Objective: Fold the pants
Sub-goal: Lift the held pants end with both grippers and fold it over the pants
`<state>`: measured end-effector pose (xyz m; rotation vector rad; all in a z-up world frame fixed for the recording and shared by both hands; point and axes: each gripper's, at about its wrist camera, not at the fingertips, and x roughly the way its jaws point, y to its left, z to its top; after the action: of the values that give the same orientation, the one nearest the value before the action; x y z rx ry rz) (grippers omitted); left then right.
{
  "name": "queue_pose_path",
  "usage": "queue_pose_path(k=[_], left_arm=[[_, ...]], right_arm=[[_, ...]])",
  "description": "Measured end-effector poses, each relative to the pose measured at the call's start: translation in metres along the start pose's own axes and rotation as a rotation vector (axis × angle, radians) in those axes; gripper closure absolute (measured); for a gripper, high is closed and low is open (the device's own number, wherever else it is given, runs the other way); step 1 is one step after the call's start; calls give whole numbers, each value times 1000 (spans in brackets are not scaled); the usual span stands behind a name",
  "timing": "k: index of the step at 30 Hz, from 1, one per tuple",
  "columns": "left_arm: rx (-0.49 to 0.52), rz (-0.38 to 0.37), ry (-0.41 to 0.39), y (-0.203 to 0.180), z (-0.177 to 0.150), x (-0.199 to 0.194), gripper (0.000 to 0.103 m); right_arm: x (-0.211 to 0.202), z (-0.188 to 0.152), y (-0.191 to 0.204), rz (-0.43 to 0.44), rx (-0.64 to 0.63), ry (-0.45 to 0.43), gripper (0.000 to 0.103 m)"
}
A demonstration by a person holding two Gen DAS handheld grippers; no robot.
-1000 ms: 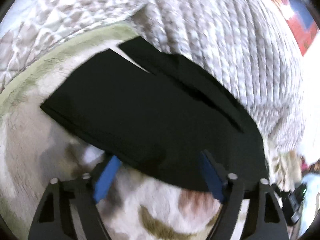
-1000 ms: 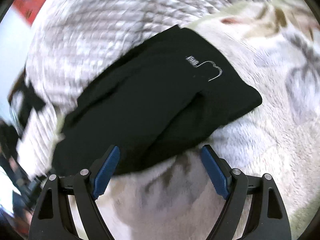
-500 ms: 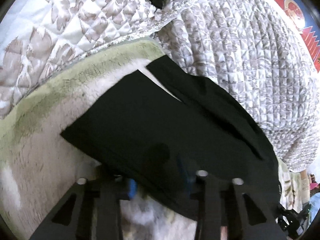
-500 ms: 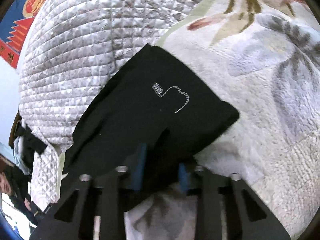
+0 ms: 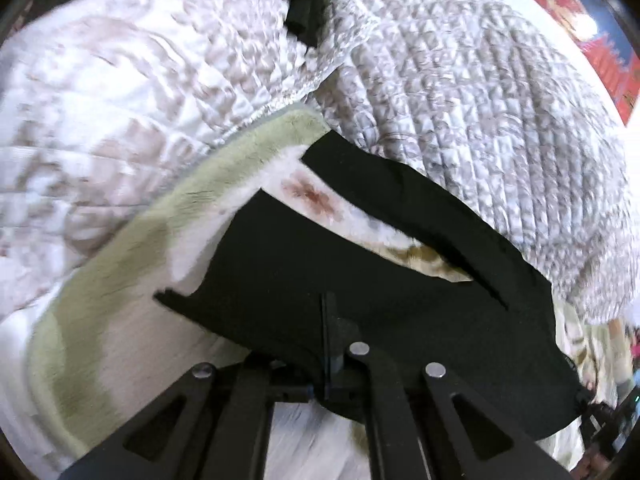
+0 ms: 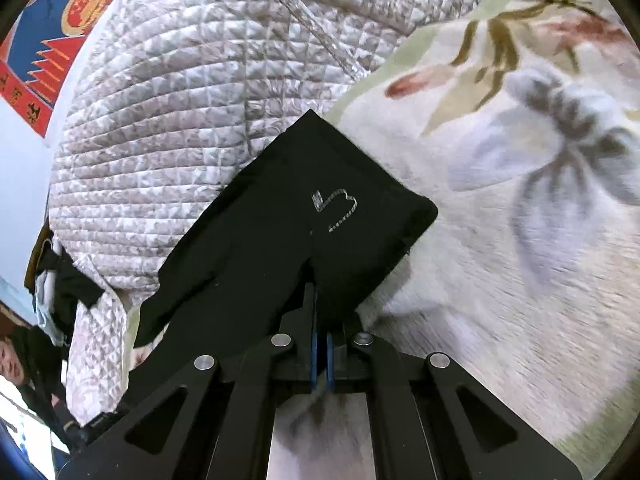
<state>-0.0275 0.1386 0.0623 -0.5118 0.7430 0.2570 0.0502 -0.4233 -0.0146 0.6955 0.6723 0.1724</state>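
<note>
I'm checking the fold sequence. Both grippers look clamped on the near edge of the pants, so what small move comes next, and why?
Probably lift both together and carry the edge forward: the left gripper and right gripper are shut on the black fabric pants, which lie on the floral fleece blanket.

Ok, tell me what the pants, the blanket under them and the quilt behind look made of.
Pants: matte black, thin soft fabric, probably a knit; it drapes limply, silver stitched logo.
Blanket: plush fleece by its fuzzy nap, printed with flowers.
Quilt: padded, slightly shiny cloth, stitched in small squares.
</note>
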Motion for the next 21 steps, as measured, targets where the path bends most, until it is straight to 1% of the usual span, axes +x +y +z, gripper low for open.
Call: queue_pose_path(k=[4, 6, 10, 12, 15, 17, 21], left_arm=[[2, 3, 37, 12, -29, -20, 99], [-5, -9, 57, 18, -44, -29, 99], [19, -2, 72, 21, -69, -39, 99], [10, 1, 87, 24, -77, -39, 99], [5, -9, 59, 23, -79, -50, 99], [11, -7, 45, 22, -81, -55, 99], [13, 7, 71, 26, -84, -49, 99]], right_arm=[[-28, -25, -20, -14, 25, 29, 102], [-42, -41, -33, -14, 66, 45, 102], [-67, -55, -48, -29, 85, 33, 102], [-69, -60, -58, -57, 103, 37, 102], [-66, -63, -61, -58, 118, 48, 102], [-65, -63, -58, -73, 106, 46, 102], [-57, -66, -61, -89, 109, 80, 101]])
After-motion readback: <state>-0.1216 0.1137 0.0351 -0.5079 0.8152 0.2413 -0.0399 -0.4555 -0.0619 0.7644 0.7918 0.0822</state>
